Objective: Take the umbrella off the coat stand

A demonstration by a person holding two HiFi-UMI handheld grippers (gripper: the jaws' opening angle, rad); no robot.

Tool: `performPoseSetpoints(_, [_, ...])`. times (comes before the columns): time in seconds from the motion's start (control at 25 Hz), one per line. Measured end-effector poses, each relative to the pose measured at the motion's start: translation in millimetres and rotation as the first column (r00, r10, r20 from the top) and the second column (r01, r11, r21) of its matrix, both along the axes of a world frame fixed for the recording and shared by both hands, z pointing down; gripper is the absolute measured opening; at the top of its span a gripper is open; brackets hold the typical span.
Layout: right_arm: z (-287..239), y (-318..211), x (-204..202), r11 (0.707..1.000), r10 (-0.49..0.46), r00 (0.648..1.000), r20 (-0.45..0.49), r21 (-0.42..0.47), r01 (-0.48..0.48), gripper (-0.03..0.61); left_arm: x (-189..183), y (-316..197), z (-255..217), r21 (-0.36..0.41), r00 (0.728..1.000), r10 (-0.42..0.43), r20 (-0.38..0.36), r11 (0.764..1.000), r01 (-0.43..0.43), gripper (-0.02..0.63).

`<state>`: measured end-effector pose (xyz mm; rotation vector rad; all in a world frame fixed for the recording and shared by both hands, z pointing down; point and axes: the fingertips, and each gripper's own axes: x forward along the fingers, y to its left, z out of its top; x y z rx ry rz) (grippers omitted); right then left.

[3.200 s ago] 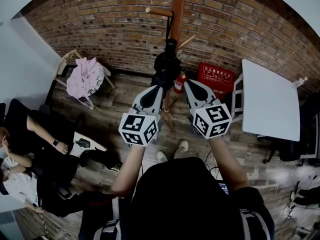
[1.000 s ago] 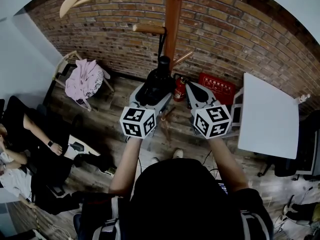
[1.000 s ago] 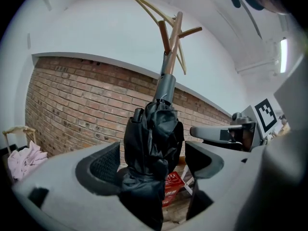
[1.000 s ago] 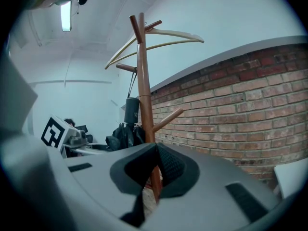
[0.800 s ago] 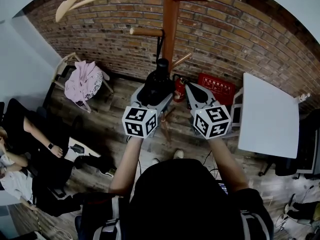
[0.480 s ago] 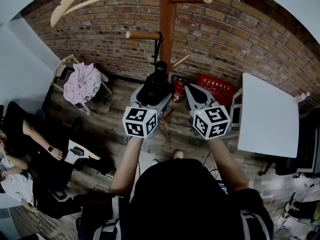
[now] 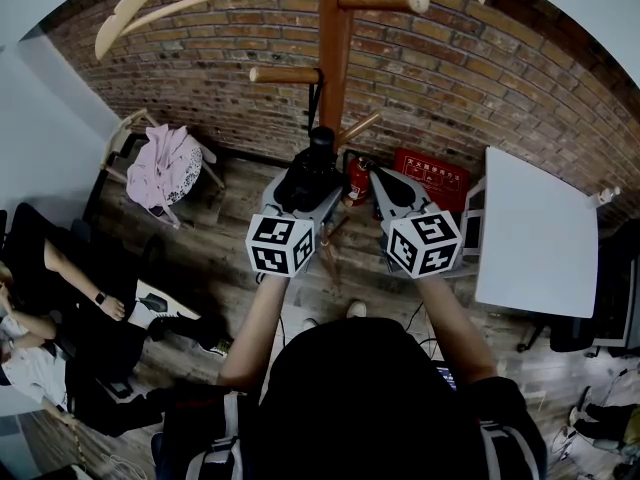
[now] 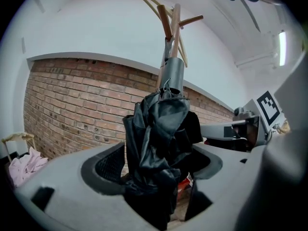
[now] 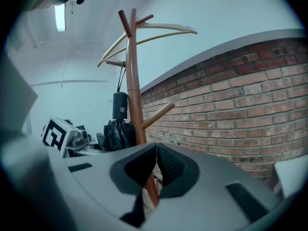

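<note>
- Here we have the left gripper (image 7: 306, 184) clamped on the folded black umbrella (image 7: 311, 166). In the left gripper view the dark cloth (image 8: 158, 129) fills the gap between both pads.
- The umbrella stands upright, right against the wooden coat stand (image 7: 336, 58), with its stubby black handle (image 9: 120, 105) pointing up.
- A thin black strap (image 7: 314, 103) runs from the handle up towards a short peg (image 7: 285, 74) on the stand. It looks to us as if it loops over that peg, though the head view is too small to be sure.
- In the right gripper view we see the umbrella (image 9: 117, 131) just left of the post (image 9: 132, 71), below the peg (image 9: 115, 62).
- The right gripper (image 7: 384, 177) is held beside the left one, close to the stand. Its jaws are pressed together with nothing between them (image 9: 156, 166), and the post shows behind them.
- Each gripper's marker cube faces up at us, left (image 7: 280, 245) and right (image 7: 425, 242).
- Long pale curved arms (image 7: 190, 3) spread from the top of the stand.
- Behind it runs a brick wall (image 7: 520, 78). At its foot we spot a red fire extinguisher (image 7: 357, 178) and a red box (image 7: 431, 158).
- A white table (image 7: 540, 218) stands to the right.
- A pink cloth (image 7: 165, 160) lies over a chair on the left.
- A person (image 7: 55, 318) sits at the far left edge.
</note>
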<state>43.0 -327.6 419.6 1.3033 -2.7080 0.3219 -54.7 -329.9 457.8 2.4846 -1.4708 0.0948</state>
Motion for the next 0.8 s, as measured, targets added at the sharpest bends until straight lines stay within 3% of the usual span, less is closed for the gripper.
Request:
performPoseSetpoints(0.36, [4.0, 4.2, -3.7, 1.0, -0.021, 1.0, 0.001, -0.013, 0.021, 0.029, 1.4, 2.1, -2.4, 0.027, 0.999, -0.005, 0.046, 1.0, 0.004, 0.301])
performPoseSetpoints(0.8, [5.3, 6.3, -0.8, 0.999, -0.025, 1.0, 0.004, -0.02, 0.025, 0.029, 2.4, 4.2, -4.1, 0.041, 0.996, -0.021, 0.082, 0.999, 0.018, 0.259])
